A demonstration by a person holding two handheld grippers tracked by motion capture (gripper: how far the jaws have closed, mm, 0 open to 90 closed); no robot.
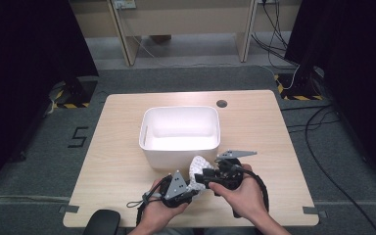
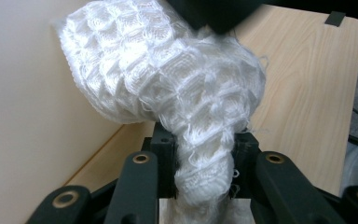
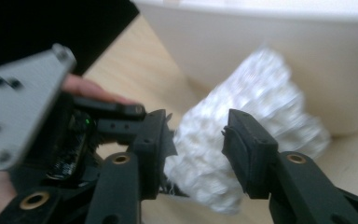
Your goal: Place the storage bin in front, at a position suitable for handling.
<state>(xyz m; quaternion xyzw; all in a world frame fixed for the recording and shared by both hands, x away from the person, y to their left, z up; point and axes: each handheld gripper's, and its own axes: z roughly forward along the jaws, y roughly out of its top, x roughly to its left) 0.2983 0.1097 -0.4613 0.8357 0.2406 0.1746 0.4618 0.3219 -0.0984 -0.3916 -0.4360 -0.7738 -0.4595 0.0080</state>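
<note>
In the left gripper view the left gripper (image 2: 205, 154) has its jaws pinched on the narrow, bunched end of a white net (image 2: 168, 79); the waffle-knit mesh balloons out above the jaws into the upper middle of the frame, and a dark body cuts in over it at the top edge. At the left of that frame stands the pale wall of a tub (image 2: 23, 116), with the wooden bench (image 2: 307, 93) at the right.

In the right gripper view the right gripper (image 3: 198, 140) stands spread, its jaws either side of the net (image 3: 256, 98) and not pressing on it; the net sits mid-frame just before the tub wall (image 3: 261, 42). At the left of that frame are the other gripper's grey plate and a hand behind it.

From the high view, both grippers meet at the lower middle of the frame: the left gripper (image 1: 190, 188) and right gripper (image 1: 203, 178) close together with the net (image 1: 199, 166) between them, just below the tub (image 1: 149, 147), which sits mid-bench (image 1: 112, 147). On the floor (image 1: 39, 161) left of the bench a marking reads "5" (image 1: 78, 137).
</note>
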